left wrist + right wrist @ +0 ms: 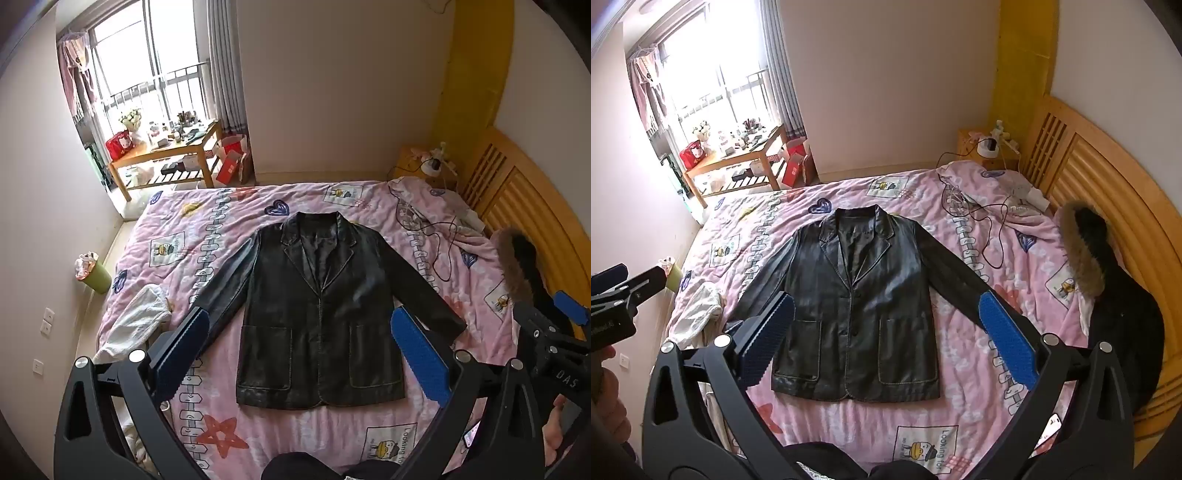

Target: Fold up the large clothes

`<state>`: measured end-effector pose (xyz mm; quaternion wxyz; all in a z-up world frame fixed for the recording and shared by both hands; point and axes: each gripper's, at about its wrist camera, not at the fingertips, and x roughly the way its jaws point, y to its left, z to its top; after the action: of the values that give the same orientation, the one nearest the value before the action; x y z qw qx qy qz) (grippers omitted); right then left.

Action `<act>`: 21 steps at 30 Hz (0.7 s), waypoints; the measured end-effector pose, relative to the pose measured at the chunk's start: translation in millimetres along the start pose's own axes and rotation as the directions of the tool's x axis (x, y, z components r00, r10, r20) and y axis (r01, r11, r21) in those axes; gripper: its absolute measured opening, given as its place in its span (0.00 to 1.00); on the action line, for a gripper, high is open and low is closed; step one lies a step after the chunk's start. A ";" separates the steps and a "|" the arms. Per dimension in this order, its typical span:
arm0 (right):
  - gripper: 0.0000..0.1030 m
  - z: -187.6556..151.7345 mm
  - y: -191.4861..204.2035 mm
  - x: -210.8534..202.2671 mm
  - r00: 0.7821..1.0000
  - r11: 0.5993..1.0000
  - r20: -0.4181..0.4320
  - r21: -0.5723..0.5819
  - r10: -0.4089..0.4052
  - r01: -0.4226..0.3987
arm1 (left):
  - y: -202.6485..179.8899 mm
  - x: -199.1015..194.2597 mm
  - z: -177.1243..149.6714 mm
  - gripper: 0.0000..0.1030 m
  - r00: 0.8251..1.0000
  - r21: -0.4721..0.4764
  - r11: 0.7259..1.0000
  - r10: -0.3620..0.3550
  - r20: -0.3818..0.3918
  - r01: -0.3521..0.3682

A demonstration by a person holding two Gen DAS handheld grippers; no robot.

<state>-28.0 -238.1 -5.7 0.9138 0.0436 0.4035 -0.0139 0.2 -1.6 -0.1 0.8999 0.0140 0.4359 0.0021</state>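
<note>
At the far left of the room a green bin (pixel 95 278) stands on the floor beside the bed, and behind it, by the bright window (pixel 147 66), there is a wooden table (pixel 173 151) crowded with small things. On the left edge of the bed lies a white cloth (pixel 136 325), crumpled, near the end of the jacket's sleeve but I cannot tell if they touch. The left gripper (pixel 301 354) hangs over the near side of the bed with its two blue-padded fingers (pixel 417 354) spread wide, and nothing is between them. The black leather jacket (pixel 317 314) lies flat on the pink blanket (pixel 258 424), in the middle of the bed, front side up, collar toward the far wall, both sleeves stretched out and down to the sides, hem toward the camera. It is not yet folded. The right gripper (pixel 890 332) is just beside the left one, also above the near edge of the bed; its fingers (pixel 1004 332) are wide apart too and hold nothing. To the right of the jacket a black cable (pixel 990 229) runs in loops over the blanket. Further right, a dark coat with a fur-trimmed hood (pixel 1082 251) rests against the wooden headboard (pixel 1108 177). A small nightstand (pixel 971 144) stands in the corner behind.
</note>
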 end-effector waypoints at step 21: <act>0.95 0.7 -6.6 5.3 1.000 1.000 -0.015 0.016 -0.016 0.016 | 2.4 5.2 1.2 0.93 1.000 -0.017 1.000 -0.010 -0.016 0.010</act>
<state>-24.3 -244.7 -9.6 0.9104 0.0478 0.4103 -0.0239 4.3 0.8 -3.3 0.8963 0.0044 0.4434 0.0014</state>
